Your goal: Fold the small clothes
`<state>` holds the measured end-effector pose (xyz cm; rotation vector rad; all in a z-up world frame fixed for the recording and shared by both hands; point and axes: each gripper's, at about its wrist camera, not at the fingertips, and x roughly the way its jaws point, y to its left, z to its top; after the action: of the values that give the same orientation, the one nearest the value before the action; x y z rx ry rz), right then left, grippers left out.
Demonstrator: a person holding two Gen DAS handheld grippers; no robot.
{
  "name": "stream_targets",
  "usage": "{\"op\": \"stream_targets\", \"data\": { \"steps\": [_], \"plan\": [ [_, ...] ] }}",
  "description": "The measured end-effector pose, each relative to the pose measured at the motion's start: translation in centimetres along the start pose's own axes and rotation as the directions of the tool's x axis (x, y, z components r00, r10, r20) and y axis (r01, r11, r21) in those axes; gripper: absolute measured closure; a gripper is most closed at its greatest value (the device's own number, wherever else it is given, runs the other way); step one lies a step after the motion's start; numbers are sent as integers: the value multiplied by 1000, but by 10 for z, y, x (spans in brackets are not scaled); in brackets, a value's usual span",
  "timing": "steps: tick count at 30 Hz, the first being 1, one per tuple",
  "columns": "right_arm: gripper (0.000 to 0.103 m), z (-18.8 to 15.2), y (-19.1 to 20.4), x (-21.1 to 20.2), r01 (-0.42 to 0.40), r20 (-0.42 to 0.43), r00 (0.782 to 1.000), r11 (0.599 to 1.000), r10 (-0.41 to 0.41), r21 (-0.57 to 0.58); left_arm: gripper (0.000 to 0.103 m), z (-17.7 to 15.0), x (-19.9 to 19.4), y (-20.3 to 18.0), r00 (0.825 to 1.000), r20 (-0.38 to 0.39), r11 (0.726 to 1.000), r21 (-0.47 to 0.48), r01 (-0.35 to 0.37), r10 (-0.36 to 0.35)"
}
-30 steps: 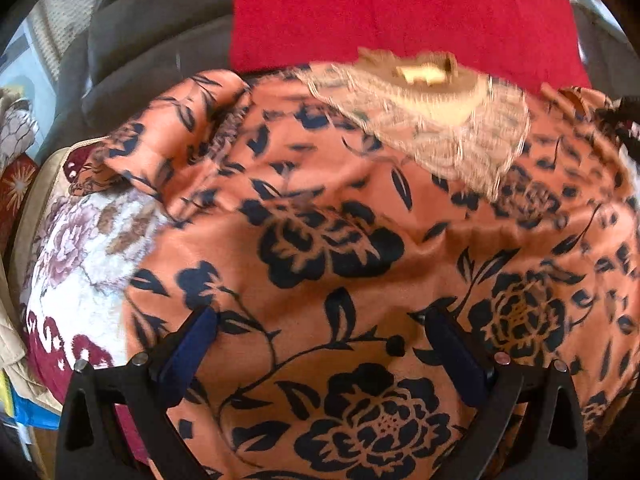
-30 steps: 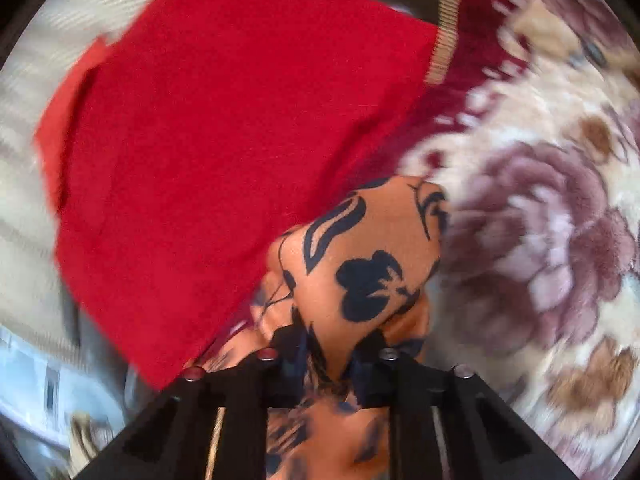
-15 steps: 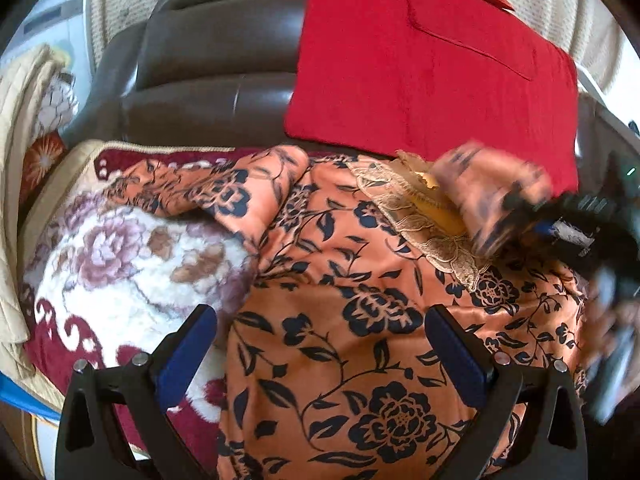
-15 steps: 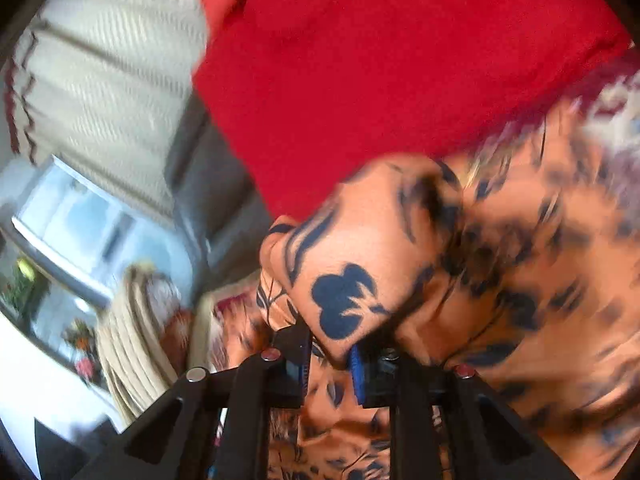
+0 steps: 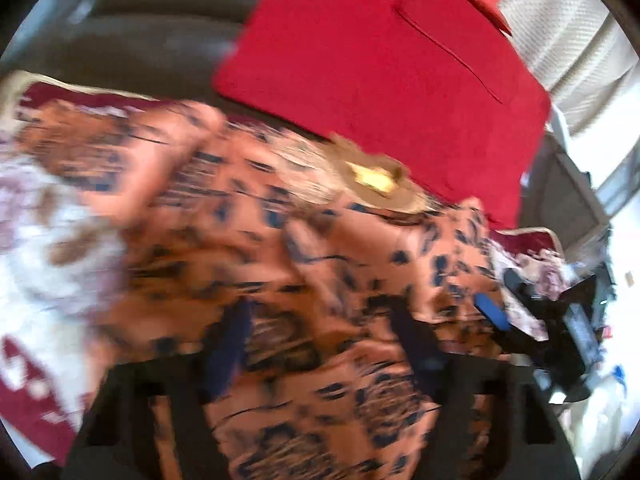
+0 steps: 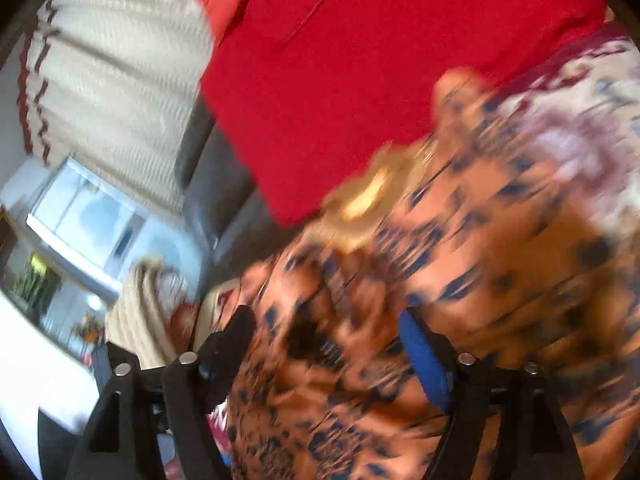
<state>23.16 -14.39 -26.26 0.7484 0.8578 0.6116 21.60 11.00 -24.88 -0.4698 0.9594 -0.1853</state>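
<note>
An orange garment with dark blue flowers (image 5: 328, 280) lies spread on a floral blanket; both views are blurred by motion. Its beige embroidered neckline (image 5: 372, 180) points toward the sofa back. One sleeve lies folded over the body at the right (image 5: 432, 240); the other sleeve (image 5: 132, 160) stretches out to the left. My left gripper (image 5: 324, 332) is open just above the garment's lower part, holding nothing. My right gripper (image 6: 328, 332) is open over the same garment (image 6: 480, 260), empty; it also shows in the left wrist view (image 5: 520, 320) at the right.
A red cloth (image 5: 380, 60) is draped over the dark sofa back (image 5: 132, 40). The white and maroon floral blanket (image 5: 44, 256) covers the seat. A cream knitted throw (image 6: 120, 80) and a window (image 6: 92, 216) lie behind in the right wrist view.
My right gripper has opened and let go of the sleeve, which now lies folded across the garment's body. My left gripper has moved in closer over the garment and stays open.
</note>
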Motion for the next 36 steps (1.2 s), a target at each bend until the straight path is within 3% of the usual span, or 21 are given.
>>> {"op": "stream_targets", "data": {
  "steps": [1,4,7,9,11,14,18,20,23,25,27,28,29,31,34,36],
  "plan": [
    [50,2,-7,-3,42,11,999,999,-41,-11,41,4,13,-3,999,-30,1000,-11,17,-18],
    [54,6,-22,-1,53,11,998,997,-54,59,40,15,52,-2,992,-129,997,-76,-2,-8],
    [66,7,-25,5,135,-8,991,990,-134,47,41,22,66,3,994,-97,986,-161,41,-57],
    [70,8,-34,3,155,-25,988,987,-154,49,58,27,65,-2,991,-59,979,-174,107,-119],
    [72,8,-38,0,156,-23,988,987,-155,34,103,35,65,-13,989,-74,984,-133,115,-125],
    [72,7,-39,1,164,-28,986,986,-164,10,102,55,45,-28,993,-46,993,-51,107,-110],
    [72,6,-38,-3,164,-30,986,986,-164,-8,102,93,-12,-15,991,79,993,-35,109,-106],
    [72,4,-37,0,160,-31,987,987,-160,-3,102,107,-42,-8,991,119,998,-18,63,-60],
    [72,2,-35,2,162,-32,986,987,-161,-2,102,122,-79,-2,985,158,997,36,-68,62],
    [72,2,-35,2,165,-33,986,986,-165,-5,96,126,-96,13,978,174,992,10,-123,119],
    [72,3,-37,-1,160,-37,986,987,-160,-2,68,124,-106,32,978,141,988,-28,-150,152],
    [71,3,-38,-1,156,-40,987,988,-156,1,41,122,-106,42,975,130,984,-45,-174,178],
    [71,3,-38,-1,152,-42,988,988,-151,5,32,119,-112,54,968,139,977,-65,-203,211],
    [70,3,-38,0,152,-43,987,988,-152,1,32,111,-122,83,957,161,968,-111,-227,243],
    [69,1,-32,0,170,-38,985,985,-171,-25,32,102,-130,133,951,130,942,-225,-248,281],
    [67,0,-23,-2,133,-26,991,990,-134,-39,32,98,-134,165,945,127,918,-305,-252,302]
  ]
}}
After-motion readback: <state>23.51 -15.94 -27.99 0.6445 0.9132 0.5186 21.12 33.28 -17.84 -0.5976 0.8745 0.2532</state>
